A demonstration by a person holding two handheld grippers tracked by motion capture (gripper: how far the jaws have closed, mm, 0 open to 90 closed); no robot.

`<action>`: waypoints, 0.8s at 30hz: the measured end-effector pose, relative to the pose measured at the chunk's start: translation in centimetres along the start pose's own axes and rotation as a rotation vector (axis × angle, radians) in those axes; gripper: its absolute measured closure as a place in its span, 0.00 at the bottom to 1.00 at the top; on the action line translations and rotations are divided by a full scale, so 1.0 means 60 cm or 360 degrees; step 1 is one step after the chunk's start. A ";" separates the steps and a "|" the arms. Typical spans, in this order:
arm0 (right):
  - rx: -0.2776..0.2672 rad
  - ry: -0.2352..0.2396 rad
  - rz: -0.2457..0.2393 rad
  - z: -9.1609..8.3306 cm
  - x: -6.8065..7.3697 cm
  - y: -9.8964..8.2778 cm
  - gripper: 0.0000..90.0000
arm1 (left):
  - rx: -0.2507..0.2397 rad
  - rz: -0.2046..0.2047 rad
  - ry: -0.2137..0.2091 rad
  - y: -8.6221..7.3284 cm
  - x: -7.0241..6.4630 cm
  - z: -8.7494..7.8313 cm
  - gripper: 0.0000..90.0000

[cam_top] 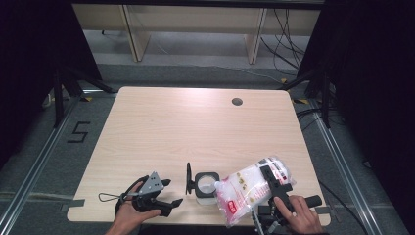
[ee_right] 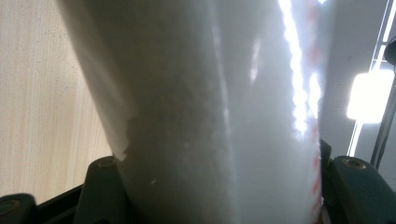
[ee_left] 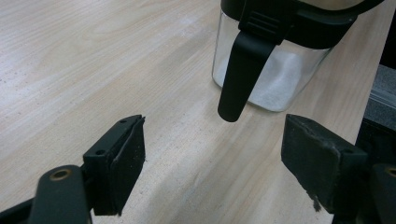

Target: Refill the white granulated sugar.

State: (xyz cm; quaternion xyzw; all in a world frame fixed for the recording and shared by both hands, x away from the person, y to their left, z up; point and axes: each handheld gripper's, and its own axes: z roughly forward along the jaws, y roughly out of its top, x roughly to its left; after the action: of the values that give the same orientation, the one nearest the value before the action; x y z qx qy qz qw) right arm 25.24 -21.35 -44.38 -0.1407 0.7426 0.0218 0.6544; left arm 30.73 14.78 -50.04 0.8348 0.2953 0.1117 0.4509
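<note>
High view showed a wooden table (cam_top: 161, 127). Near its front edge stood a clear jar (cam_top: 205, 184) with a black rim, its lid (cam_top: 188, 178) flipped open, white powder inside (ee_left: 280, 79). Just right of it, the right gripper (cam_top: 274, 183) was clamped on a plastic bag (cam_top: 244, 188) of white grains, tilted toward the jar. The left gripper (cam_top: 166, 193), jaws apart, rested left of the jar.

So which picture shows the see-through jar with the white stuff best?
The left gripper view: the jar sits close, its clear wall, white powder and hanging black latch plain. In the high view the jar is small, seen from above, lid open beside the bag.
</note>
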 end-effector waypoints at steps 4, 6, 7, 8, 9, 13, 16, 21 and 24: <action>-0.0021 -0.0013 -0.0010 0.000 0.000 0.003 0.45 | -0.0005 0.0007 -0.0007 0.000 0.000 0.000 0.24; 0.0014 0.0012 0.0042 -0.002 0.005 0.004 0.45 | -0.0009 0.0003 -0.0011 0.000 0.000 0.001 0.24; 0.0028 0.0036 0.0023 -0.003 0.002 0.005 0.45 | -0.0001 -0.0002 -0.0002 0.000 0.000 0.000 0.24; 0.0019 0.0029 0.0005 -0.003 0.001 0.005 0.45 | -0.0013 -0.0013 -0.0013 0.000 -0.001 0.001 0.24; -0.0006 0.0010 0.0033 0.000 0.005 0.004 0.45 | -0.0011 -0.0014 -0.0012 0.000 -0.001 0.001 0.24; -0.0008 0.0006 0.0030 0.000 0.004 0.003 0.45 | 0.0001 0.0016 -0.0001 0.000 0.001 0.000 0.24; -0.0008 0.0000 0.0057 0.000 0.005 0.002 0.45 | -0.0002 0.0010 -0.0003 0.000 0.000 0.000 0.24; -0.0011 0.0005 0.0037 0.000 0.004 0.002 0.45 | -0.0006 0.0006 -0.0004 0.000 0.000 0.000 0.24; -0.0009 0.0001 0.0003 0.000 0.002 0.003 0.45 | -0.0001 0.0007 -0.0002 0.000 0.000 0.000 0.24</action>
State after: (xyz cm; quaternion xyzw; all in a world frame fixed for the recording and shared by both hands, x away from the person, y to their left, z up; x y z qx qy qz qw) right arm 25.18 -21.21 -44.51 -0.1418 0.7429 0.0247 0.6537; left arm 30.75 14.79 -50.03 0.8354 0.2930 0.1123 0.4513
